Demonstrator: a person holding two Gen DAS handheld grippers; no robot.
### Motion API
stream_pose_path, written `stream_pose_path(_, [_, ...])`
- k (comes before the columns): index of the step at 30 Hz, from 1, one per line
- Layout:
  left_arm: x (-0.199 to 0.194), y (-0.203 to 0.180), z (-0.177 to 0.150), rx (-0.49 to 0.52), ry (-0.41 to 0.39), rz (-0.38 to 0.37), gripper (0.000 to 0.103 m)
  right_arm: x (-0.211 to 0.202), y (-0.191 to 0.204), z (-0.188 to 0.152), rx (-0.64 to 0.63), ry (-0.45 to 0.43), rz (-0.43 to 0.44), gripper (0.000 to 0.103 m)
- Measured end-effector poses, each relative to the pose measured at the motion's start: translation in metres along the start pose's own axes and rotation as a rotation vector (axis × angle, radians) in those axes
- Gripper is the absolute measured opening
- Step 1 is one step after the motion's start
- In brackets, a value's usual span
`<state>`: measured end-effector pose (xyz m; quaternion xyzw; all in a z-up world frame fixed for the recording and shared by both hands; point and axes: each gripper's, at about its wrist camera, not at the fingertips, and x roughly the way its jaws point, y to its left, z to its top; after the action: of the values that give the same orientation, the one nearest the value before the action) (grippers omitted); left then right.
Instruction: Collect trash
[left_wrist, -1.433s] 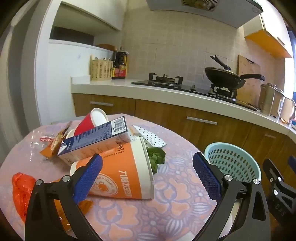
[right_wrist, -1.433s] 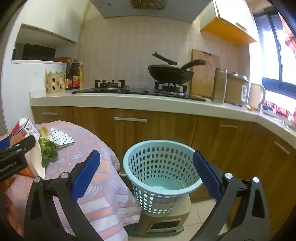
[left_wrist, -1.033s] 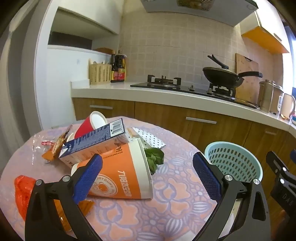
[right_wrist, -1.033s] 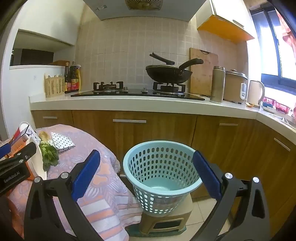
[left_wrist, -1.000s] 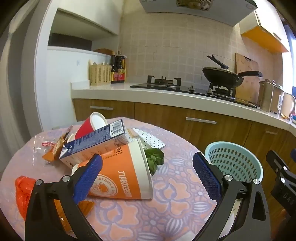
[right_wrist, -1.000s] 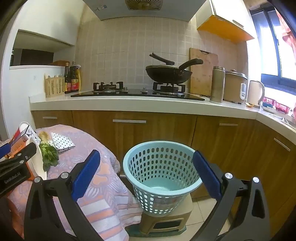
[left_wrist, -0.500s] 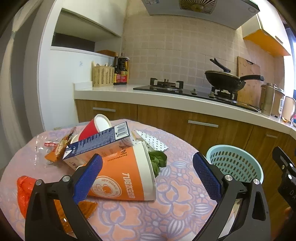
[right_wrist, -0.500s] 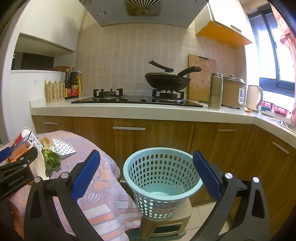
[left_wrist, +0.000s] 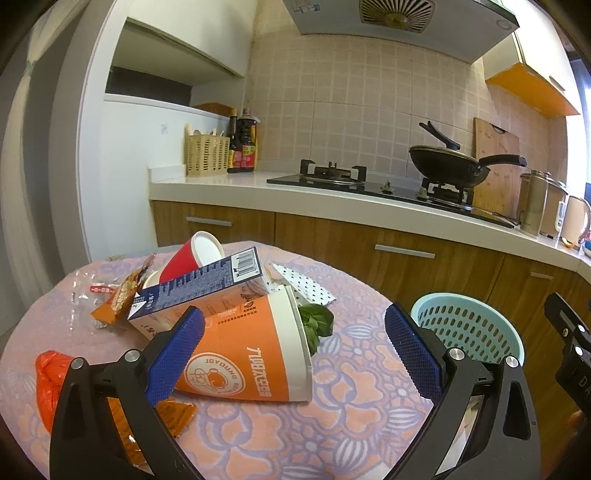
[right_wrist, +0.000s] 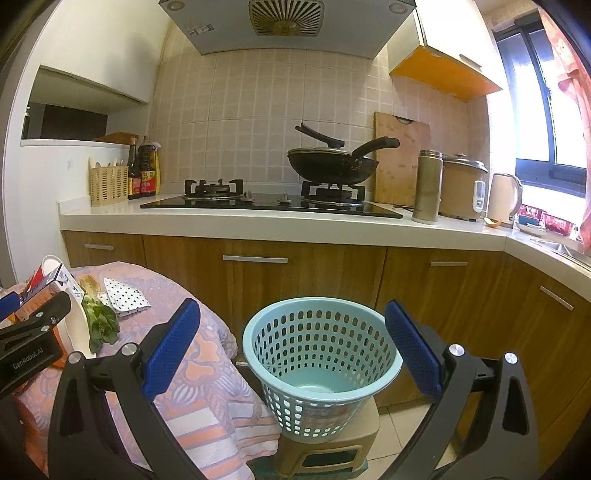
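On the bench, under a flowered cloth, the trash lies in a heap ahead of my left gripper: an orange cup on its side, a blue carton leaning across it, a red cup behind, green leaves at the orange cup's mouth, a dotted packet past them, and wrappers off to the left. I have the left gripper spread wide and holding nothing — its left finger overlaps the orange cup in view, though I cannot tell if they touch. My right gripper is just as wide and empty, hanging over the basket, which sits on a stool just beside the bench.
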<state>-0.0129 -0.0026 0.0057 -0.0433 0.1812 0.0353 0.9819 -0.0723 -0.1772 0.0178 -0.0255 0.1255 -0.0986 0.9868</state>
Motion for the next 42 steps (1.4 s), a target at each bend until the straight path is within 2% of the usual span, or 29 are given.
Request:
stream_pose_path(23, [-0.0008,-0.0017,-0.0023,0.008,0.0,-0.003,0.095,0.002,-0.0028,-0.0003,0.012,0.008,-0.003,0.095])
stream_pose_path(27, [-0.001,-0.0031,-0.0027,0.016,0.0,-0.002,0.095,0.0016,0.0006,-0.0008,-0.006,0.003,-0.028,0.095])
stream_pose_path(42, [-0.0013,-0.0045,-0.0025,0.02,0.001,-0.004,0.095,0.0023,-0.0039,-0.0002,0.014,0.005,-0.008,0.095])
